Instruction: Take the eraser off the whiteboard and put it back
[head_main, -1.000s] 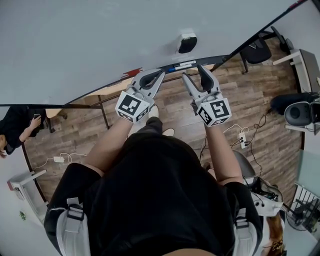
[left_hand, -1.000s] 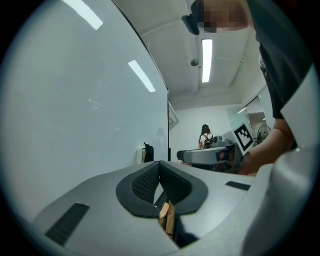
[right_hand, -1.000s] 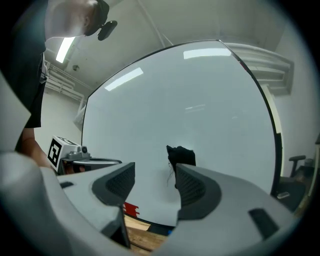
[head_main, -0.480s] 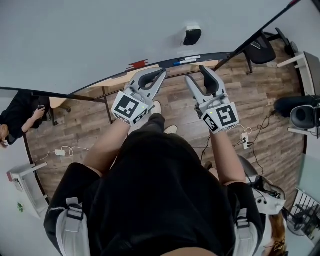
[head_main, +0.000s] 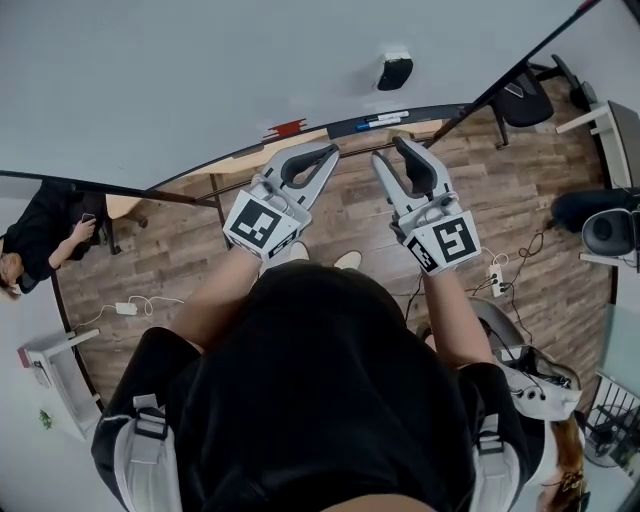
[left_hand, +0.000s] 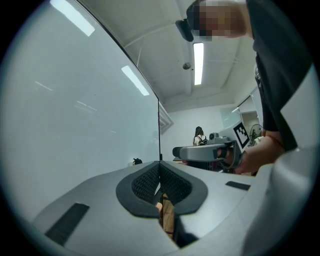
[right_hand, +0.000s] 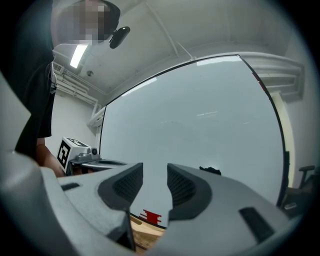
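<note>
The black eraser sticks to the whiteboard, above the tray; it also shows as a small dark shape on the board, the eraser and eraser. Both grippers point level at the board, below the eraser and short of it. My right gripper is open; its jaws have just been closing, with nothing between them. My left gripper is shut and empty, its pads meeting at the tips. The right gripper appears beside it.
Markers lie in the tray, and a red mark sits at the board's lower edge. A seated person is at the far left, an office chair at the upper right, cables and a power strip on the wooden floor.
Both grippers have risen and moved closer to the board's tray. The right gripper's jaws stand narrower than a second ago. The left gripper stays shut.
</note>
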